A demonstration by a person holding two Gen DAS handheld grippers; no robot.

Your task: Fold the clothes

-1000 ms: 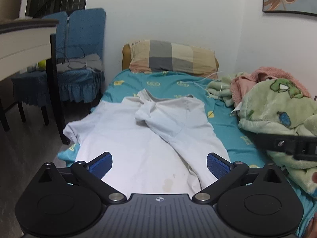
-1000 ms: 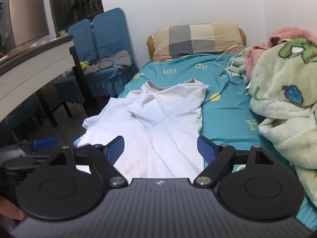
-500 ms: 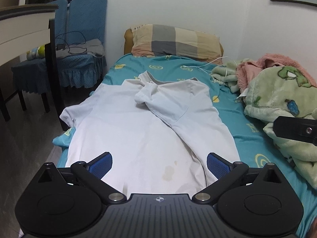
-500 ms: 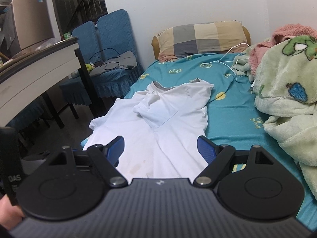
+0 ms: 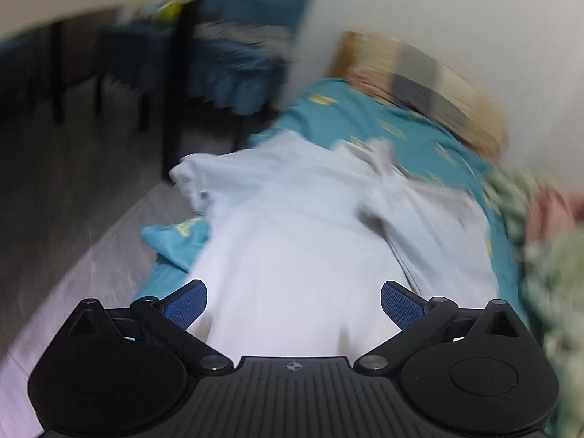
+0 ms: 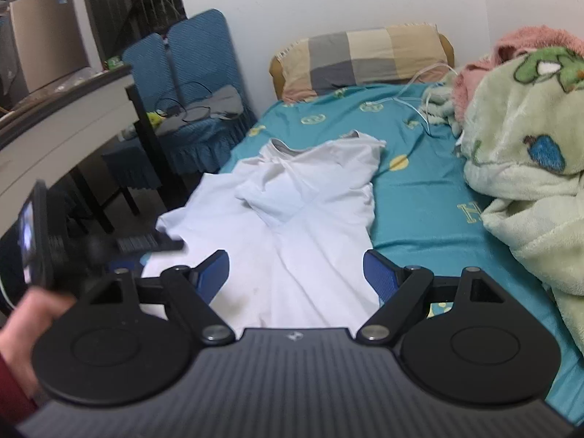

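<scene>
Hovering with fingers spread apart, the left gripper (image 5: 294, 301) and right gripper (image 6: 295, 272) risk dragging the white shirt (image 6: 292, 219), sprawled mid-frame, off the bed (image 6: 419, 200) edge.

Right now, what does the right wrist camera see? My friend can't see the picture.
A white T-shirt lies on a teal bed, one sleeve folded across its chest. The open right gripper hovers over its hem. A checked pillow sits behind, a green blanket to the right.
</scene>
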